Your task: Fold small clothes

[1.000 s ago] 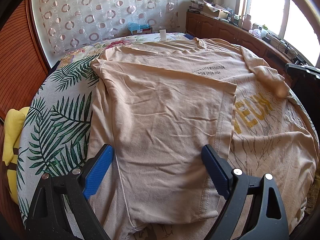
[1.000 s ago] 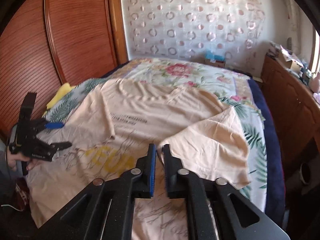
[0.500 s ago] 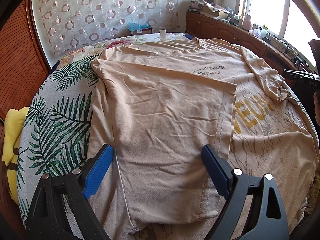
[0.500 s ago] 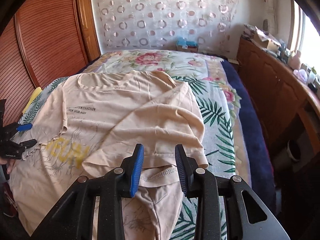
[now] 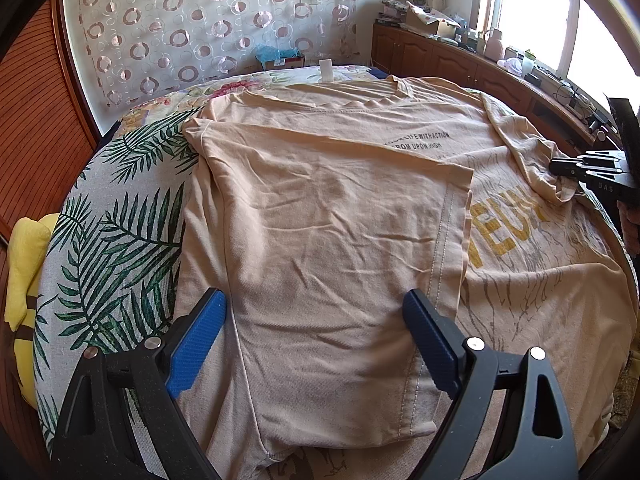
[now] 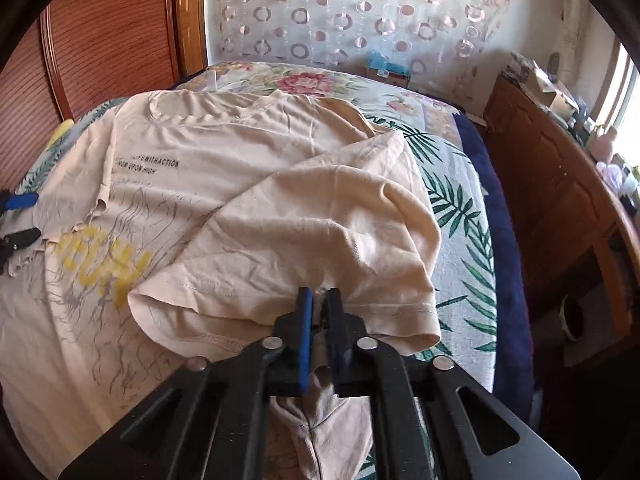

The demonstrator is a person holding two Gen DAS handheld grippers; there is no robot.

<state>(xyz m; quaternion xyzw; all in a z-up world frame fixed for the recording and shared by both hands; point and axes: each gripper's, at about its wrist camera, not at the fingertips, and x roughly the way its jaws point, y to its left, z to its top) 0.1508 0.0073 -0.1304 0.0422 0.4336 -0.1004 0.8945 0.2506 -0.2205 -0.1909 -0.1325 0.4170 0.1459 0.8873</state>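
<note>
One sleeve of the t-shirt (image 6: 248, 184) was pinched in the closed right gripper (image 6: 319, 308) at 6 o'clock, left gripper (image 5: 316, 336) gaped empty; thin bite could slip mid-fold.

Palm-leaf bedspread (image 5: 120, 240) covering bed; yellow cushion (image 5: 24, 256) lying at 9 o'clock; circle-patterned curtain (image 5: 200, 20) hanging at 12; wooden cabinet (image 6: 560, 184) standing at 3.

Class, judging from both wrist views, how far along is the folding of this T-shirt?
Done: one side of the T-shirt already lies folded across its middle. In hand: the right gripper is shut on the other sleeve, lifting it inward; the left gripper is open. Left: laying that side flat, then folding lengthwise.
</note>
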